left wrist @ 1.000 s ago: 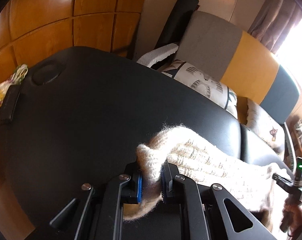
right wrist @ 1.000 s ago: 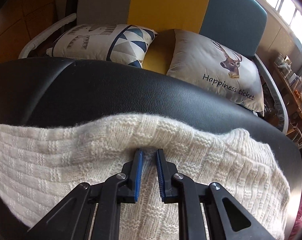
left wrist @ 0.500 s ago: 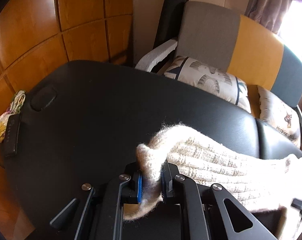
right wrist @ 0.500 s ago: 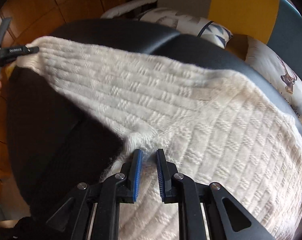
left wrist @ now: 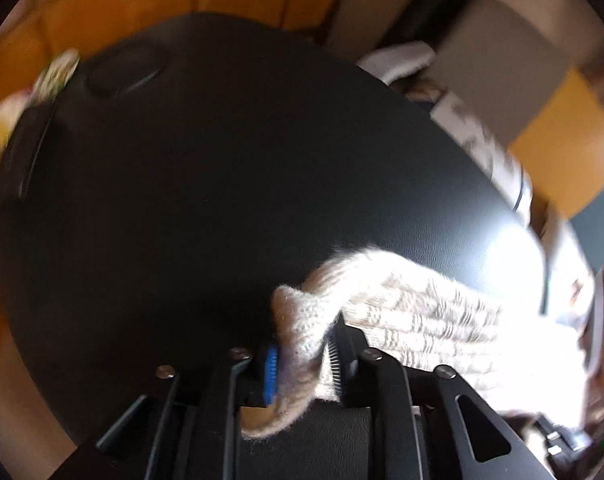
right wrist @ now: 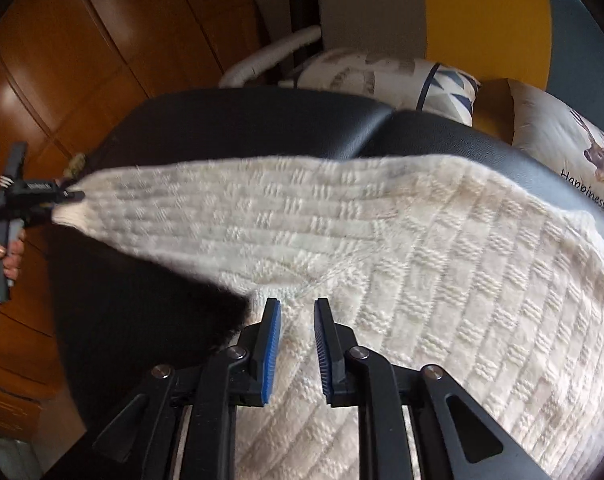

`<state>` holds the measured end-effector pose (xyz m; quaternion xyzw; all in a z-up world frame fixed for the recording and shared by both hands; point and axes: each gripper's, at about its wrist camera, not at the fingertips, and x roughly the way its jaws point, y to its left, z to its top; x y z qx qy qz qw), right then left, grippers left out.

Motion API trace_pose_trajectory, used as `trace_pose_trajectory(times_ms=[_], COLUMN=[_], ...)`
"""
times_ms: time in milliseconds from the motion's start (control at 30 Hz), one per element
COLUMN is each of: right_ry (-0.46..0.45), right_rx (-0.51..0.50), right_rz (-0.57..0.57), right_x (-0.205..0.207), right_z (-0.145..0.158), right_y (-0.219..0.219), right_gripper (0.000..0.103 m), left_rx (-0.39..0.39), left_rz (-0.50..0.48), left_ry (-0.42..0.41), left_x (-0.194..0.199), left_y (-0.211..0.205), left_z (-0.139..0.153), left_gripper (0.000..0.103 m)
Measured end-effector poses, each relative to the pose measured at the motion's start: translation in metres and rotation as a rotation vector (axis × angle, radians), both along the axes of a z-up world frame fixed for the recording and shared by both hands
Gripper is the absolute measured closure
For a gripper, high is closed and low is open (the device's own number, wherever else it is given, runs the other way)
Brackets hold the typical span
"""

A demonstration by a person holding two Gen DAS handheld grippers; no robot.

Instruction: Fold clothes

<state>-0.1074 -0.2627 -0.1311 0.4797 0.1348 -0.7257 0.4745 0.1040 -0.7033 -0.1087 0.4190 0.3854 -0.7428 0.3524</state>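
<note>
Left hand-held gripper pinching the sweater's sleeve cuff, right hand-held gripper spread empty over the armpit — I'd keep that sleeve taut and lay it flat across the cream knit sweater.

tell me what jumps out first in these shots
A cream knit sweater sprawls over the black padded table. The left tool is clamped on its sleeve cuff, stretching the sleeve out sideways. The right tool hovers open above the armpit, and a deer cushion sits on the sofa behind.

Motion blur smears the sofa cushions beyond recognition.
</note>
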Motion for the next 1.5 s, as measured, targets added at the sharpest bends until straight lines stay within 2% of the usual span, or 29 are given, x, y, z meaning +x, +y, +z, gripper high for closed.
trace_pose_trajectory(times_ms=[100,167,267,433,567,633,733,833,900,1000,1067,1167,1267,1367,1467,1500], right_ry=[0.000,0.013,0.007,0.012,0.007,-0.015,0.011,0.002,-0.024,-0.086,-0.125,-0.140,-0.134,-0.137,-0.139,-0.129], right_rx=[-0.032,-0.001,0.038,0.025,0.067,0.085,0.088,0.075,0.002,-0.104,-0.159,-0.190,-0.108,-0.006,0.094,0.082], right_rz=[-0.022,-0.048,-0.091,-0.130,-0.182,-0.193,-0.190,-0.198,-0.228,-0.288,-0.346,-0.435,-0.494,-0.536,-0.577,-0.583], right_x=[0.011,0.007,0.010,0.016,0.009,0.003,0.001,-0.001,0.001,0.008,0.017,0.030,0.047,0.061,0.075,0.080], right_z=[0.006,0.000,-0.009,-0.010,-0.019,-0.027,-0.030,-0.024,-0.013,0.002,0.008,0.013,0.005,-0.014,-0.032,-0.035], right_y=[0.023,0.029,0.038,0.062,0.068,0.065,0.058,0.062,0.082,0.137,0.191,0.269,0.336,0.366,0.395,0.399], right_gripper=[0.086,0.085,0.085,0.085,0.085,0.085,0.085,0.085,0.085,0.085,0.085,0.080,0.080,0.080,0.080,0.080], left_rx=[-0.013,-0.023,0.031,0.136,0.077,0.036,-0.021,-0.028,-0.067,-0.084,-0.090,-0.094,-0.093,-0.109,-0.095,-0.093], left_rz=[0.041,0.058,0.084,0.122,0.087,0.095,0.119,0.146,0.149,0.012,-0.100,-0.309,-0.503,-0.693,-0.793,-0.809], left_ry=[0.005,-0.020,-0.015,-0.009,-0.081,-0.109,-0.144,-0.085,-0.039,0.098,0.146,0.193,0.201,0.171,0.098,0.072], left_x=[0.027,0.040,0.055,0.074,0.065,0.059,0.051,0.053,0.054,0.041,0.026,-0.011,-0.041,-0.070,-0.083,-0.087], left_y=[-0.010,-0.017,-0.025,-0.027,-0.005,0.002,0.011,0.023,0.038,0.083,0.119,0.192,0.269,0.350,0.402,0.419], left_z=[0.010,0.010,0.000,-0.024,-0.038,-0.037,-0.032,-0.014,0.008,0.040,0.053,0.061,0.054,0.035,0.010,0.001], left_gripper=[0.076,0.076,0.076,0.076,0.076,0.080,0.085,0.084,0.084,0.077,0.072,0.071,0.071,0.071,0.071,0.071])
